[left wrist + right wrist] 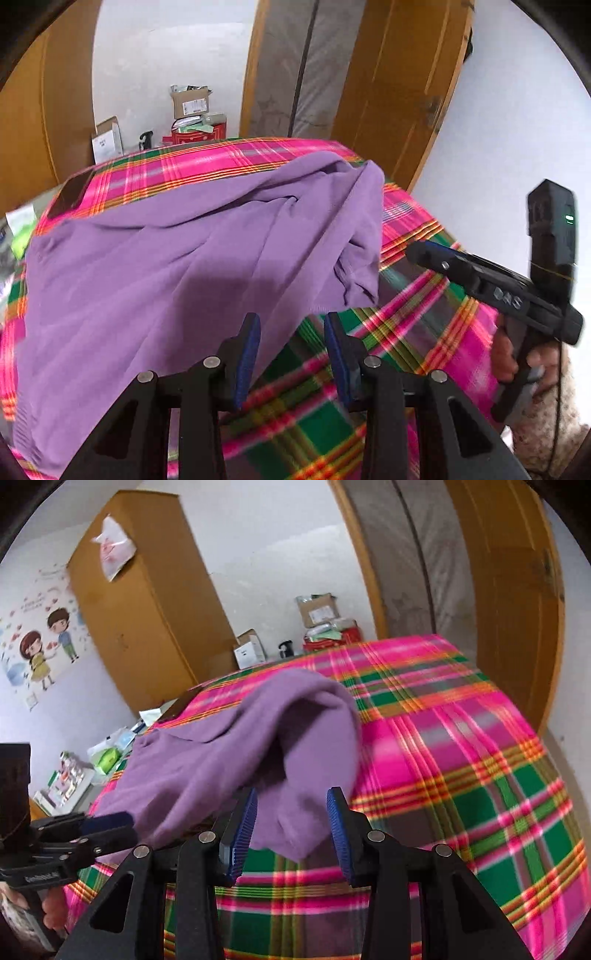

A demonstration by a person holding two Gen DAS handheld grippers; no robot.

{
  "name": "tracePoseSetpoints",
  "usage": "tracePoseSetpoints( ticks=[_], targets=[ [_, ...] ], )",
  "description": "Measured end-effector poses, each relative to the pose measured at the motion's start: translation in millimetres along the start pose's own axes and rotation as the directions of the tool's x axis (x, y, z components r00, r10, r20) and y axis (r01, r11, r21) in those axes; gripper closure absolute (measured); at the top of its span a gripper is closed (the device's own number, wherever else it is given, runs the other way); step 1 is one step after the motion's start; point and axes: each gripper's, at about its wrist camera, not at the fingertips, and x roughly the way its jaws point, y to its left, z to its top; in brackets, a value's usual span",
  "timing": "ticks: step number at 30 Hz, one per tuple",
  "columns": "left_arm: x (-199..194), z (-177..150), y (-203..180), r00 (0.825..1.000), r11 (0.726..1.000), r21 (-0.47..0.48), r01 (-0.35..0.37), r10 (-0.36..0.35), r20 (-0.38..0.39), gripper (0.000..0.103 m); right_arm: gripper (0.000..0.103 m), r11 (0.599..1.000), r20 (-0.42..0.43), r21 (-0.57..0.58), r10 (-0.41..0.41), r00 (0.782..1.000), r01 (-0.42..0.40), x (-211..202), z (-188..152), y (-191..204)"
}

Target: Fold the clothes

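Note:
A purple garment (184,258) lies rumpled on a bed covered by a pink and green plaid blanket (406,332). Its right side is bunched into folds, and its near edge runs just past my left gripper (291,321). That gripper stands open above the edge, pads clear of the cloth. At the right, my right gripper (417,253) is held in a hand (509,354) over the blanket. In the right wrist view the garment (221,757) humps up, a flap hanging beyond my open right gripper (293,797). The left gripper (110,827) shows at the garment's left edge.
A wooden wardrobe (147,609) stands at the far left. Cardboard boxes (190,101) and a red box sit beyond the bed. A wrapped mattress (295,74) leans beside a wooden door (517,590). A cluttered side table (74,775) adjoins the bed's left. A dark flat object (70,192) lies on the far-left corner.

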Motion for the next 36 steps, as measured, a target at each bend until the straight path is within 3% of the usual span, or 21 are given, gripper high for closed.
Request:
tracePoseSetpoints(
  ticks=[5, 11, 13, 14, 15, 21, 27, 36],
  targets=[
    [24.7, 15.8, -20.4, 0.996, 0.991, 0.098, -0.086, 0.086, 0.007, 0.067, 0.062, 0.999, -0.036, 0.047, -0.015, 0.999, 0.017, 8.1, -9.6, -14.3],
    [51.8, 23.1, -23.7, 0.991, 0.982, 0.142, -0.125, 0.132, -0.038, 0.067, 0.062, 0.998, -0.073, 0.055, -0.007, 0.997, 0.011, 23.3, -10.6, -18.2],
    [57.2, 24.7, -20.8, 0.990, 0.983, 0.138, -0.123, 0.132, -0.056, 0.078, 0.062, 0.999, -0.090, 0.053, 0.000, 0.996, 0.005, 30.8, -9.9, -17.6],
    [59.8, 25.5, -19.4, 0.989, 0.983, 0.136, -0.122, 0.132, -0.066, 0.092, 0.062, 0.999, -0.101, 0.051, 0.003, 0.995, 0.003, 34.4, -9.6, -17.0],
    [59.6, 27.4, -14.6, 0.992, 0.988, 0.116, -0.102, 0.110, -0.068, 0.098, 0.062, 0.999, -0.111, 0.050, 0.008, 0.994, -0.002, 37.7, -9.4, -16.4],
    [25.6, 44.7, 18.2, 0.995, 0.997, -0.002, -0.078, 0.078, 0.054, 0.100, 0.062, 0.999, -0.156, 0.031, 0.014, 0.988, -0.009, 54.4, -7.2, -12.7],
    [-2.3, 56.8, 60.1, 0.986, 0.988, -0.131, -0.088, 0.105, 0.132, 0.100, 0.062, 1.000, -0.173, 0.007, -0.004, 0.985, 0.005, 63.7, -6.8, -5.7],
    [-35.4, 59.8, 88.0, 0.964, 0.971, -0.221, -0.088, 0.139, 0.227, 0.100, 0.061, 0.997, -0.184, -0.045, -0.077, 0.980, 0.070, 65.1, -9.1, 2.7]
  ],
)
